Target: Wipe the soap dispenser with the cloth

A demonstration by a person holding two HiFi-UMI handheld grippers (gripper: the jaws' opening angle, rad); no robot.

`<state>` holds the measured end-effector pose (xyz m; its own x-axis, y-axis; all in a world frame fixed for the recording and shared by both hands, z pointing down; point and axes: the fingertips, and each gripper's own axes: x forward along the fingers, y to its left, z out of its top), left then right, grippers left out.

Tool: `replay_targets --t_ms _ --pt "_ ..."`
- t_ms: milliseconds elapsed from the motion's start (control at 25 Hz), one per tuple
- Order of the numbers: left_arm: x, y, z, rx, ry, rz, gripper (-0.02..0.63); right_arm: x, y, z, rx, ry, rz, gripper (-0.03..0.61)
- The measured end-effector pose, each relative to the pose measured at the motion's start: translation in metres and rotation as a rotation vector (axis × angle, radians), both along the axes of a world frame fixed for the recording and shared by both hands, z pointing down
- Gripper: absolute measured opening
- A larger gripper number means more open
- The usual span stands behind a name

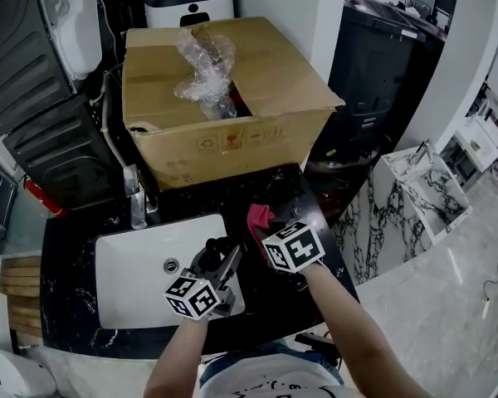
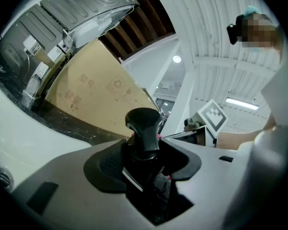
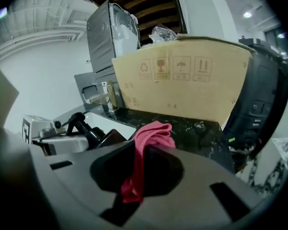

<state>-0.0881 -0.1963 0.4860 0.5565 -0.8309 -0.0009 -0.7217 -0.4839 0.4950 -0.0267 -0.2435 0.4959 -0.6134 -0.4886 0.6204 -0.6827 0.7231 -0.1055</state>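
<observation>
My left gripper [image 2: 143, 153] is closed about halfway on the soap dispenser [image 2: 144, 123]. The pads clamp its dark body, and the pump head stands just beyond the tips. My right gripper [image 3: 144, 163] is pinched tight on the cloth [image 3: 152, 134], with a pink bunch sticking out past the tips and a tail hanging back between the jaws. From the right jaws, the dispenser sits off to the left, near but apart from the cloth.

I see three ways this could go wrong:

- The grip is low on a smooth, rounded bottle, so a hard sideways rub could twist it in my left pads or lever it out. It would then probably drop into the sink [image 1: 133, 282] below those jaws.
- If the cloth catches on the pump head and pushes it down, I'd expect soap to squirt out.
- My right jaws hold only a thin fold, so dragging it against the bottle could pull the cloth free.

Also, if the bunch is too short, bare jaw tips could knock the dispenser instead of wiping it
</observation>
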Motion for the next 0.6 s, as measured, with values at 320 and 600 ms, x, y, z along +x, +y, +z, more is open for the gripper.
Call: replay_targets --t_ms 320,600 --pt "-0.002 0.0 0.001 -0.015 0.032 0.015 0.224 0.028 0.0 0.009 -0.066 -0.074 0.104 0.049" --pt "0.005 0.001 -0.048 0.006 0.168 0.1 0.224 0.063 0.012 -0.026 -0.016 -0.272 0.198 0.049"
